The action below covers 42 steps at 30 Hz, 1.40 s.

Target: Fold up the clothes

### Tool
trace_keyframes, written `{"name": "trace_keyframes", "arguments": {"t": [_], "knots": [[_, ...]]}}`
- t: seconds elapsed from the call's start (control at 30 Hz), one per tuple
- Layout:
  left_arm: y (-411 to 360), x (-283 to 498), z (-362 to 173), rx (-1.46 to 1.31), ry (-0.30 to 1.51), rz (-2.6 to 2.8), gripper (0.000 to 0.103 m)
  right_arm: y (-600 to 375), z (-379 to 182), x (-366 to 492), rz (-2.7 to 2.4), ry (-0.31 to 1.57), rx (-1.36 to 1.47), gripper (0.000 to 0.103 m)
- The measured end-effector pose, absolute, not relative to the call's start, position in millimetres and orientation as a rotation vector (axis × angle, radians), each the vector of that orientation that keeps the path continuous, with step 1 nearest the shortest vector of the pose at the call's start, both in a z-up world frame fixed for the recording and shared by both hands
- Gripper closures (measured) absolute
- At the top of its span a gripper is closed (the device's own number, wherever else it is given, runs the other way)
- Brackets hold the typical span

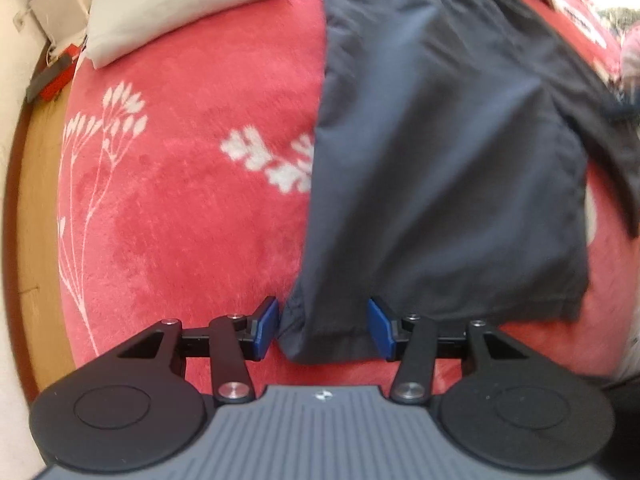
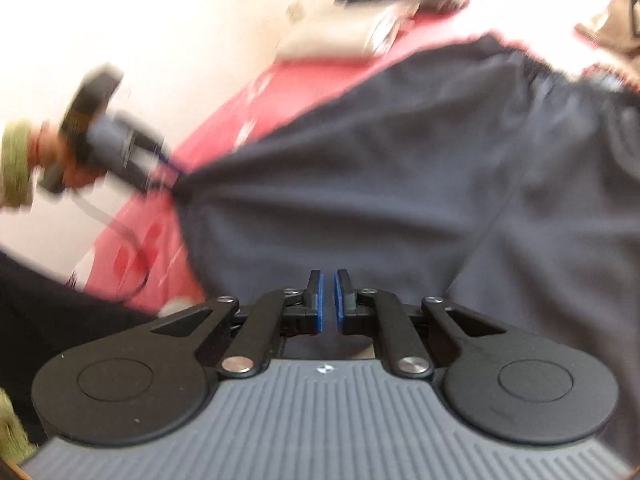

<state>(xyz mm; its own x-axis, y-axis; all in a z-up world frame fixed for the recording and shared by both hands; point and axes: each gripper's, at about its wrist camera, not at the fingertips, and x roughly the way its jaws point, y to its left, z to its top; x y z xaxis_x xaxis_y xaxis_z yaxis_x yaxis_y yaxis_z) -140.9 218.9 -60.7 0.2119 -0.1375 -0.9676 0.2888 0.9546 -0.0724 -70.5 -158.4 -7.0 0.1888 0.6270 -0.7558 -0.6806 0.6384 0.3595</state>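
Left gripper point(image 1: 323, 328) jaws spread around dark shorts point(image 1: 440, 160); right gripper point(image 2: 328, 300) jaws nearly together, blurred, perhaps pinching cloth.

1. Your right wrist view is smeared by motion blur; the left tongs point(image 2: 170, 166) and the hand point(image 2: 52, 160) holding them show only as streaks.
2. The dark garment point(image 1: 440, 140) runs off the top and right edges of your left wrist view, so its full outline is cut off.
3. It covers part of the white flower print on the red blanket point(image 1: 180, 200).
4. Between your right tongs point(image 2: 330, 300) the gap is narrow; whether cloth is pinched there cannot be told.
5. The clutter past the pillow point(image 1: 168, 4) is too small to identify.
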Motion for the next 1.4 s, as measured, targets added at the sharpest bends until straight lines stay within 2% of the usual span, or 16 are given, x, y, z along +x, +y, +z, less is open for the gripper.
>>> {"name": "trace_keyframes", "arguments": {"t": [0.07, 0.13, 0.2, 0.23, 0.4, 0.53, 0.83, 0.9, 0.93, 0.97, 1.0, 1.07, 1.4], "knots": [[214.7, -144.4, -61.3, 0.157, 1.308, -0.292, 0.054, -155.3, -0.2, -51.5, 0.908, 1.01, -0.019, 0.093], [210.6, -147.8, -61.9, 0.18, 1.291, -0.286, 0.063, -142.0, 0.6, -33.3, 0.908, 1.017, 0.051, 0.085], [208.2, -149.8, -60.7, 0.18, 1.279, -0.285, 0.093, -130.1, -0.3, -13.9, 0.892, 1.042, 0.128, 0.078], [208.3, -149.6, -58.8, 0.161, 1.278, -0.287, 0.096, -124.0, -1.6, -4.0, 0.884, 1.06, 0.163, 0.076], [186.7, -155.5, -23.3, 0.068, 1.17, -0.391, 0.098, -91.4, -14.4, 41.1, 0.796, 1.162, 0.314, 0.072], [149.3, -166.9, 5.2, -0.013, 1.093, -0.571, 0.098, -63.9, -23.8, 69.7, 0.747, 1.206, 0.339, 0.057], [75.8, -159.1, 2.8, -0.086, 1.106, -0.878, 0.098, 4.5, -63.1, 112.0, 0.693, 1.334, 0.225, 0.055], [65.2, -159.6, 0.1, -0.106, 1.106, -0.926, 0.098, 11.3, -68.7, 112.9, 0.66, 1.323, 0.15, 0.056], [62.4, -158.2, -0.6, -0.12, 1.103, -0.947, 0.098, 10.5, -70.0, 112.6, 0.647, 1.309, 0.126, 0.063], [60.2, -156.3, -1.1, -0.134, 1.098, -0.968, 0.098, 7.6, -70.8, 112.3, 0.638, 1.295, 0.112, 0.082], [58.1, -154.4, -1.6, -0.148, 1.094, -0.989, 0.098, 2.4, -71.2, 112.3, 0.627, 1.285, 0.103, 0.09], [49.5, -149.4, 0.9, -0.17, 1.076, -1.044, 0.098, -15.2, -67.9, 114.0, 0.604, 1.259, 0.119, 0.098], [-43.6, -107.9, 7.7, -0.268, 0.989, -1.342, 0.098, -140.0, -29.3, 123.2, 0.509, 1.062, 0.097, 0.1]]}}
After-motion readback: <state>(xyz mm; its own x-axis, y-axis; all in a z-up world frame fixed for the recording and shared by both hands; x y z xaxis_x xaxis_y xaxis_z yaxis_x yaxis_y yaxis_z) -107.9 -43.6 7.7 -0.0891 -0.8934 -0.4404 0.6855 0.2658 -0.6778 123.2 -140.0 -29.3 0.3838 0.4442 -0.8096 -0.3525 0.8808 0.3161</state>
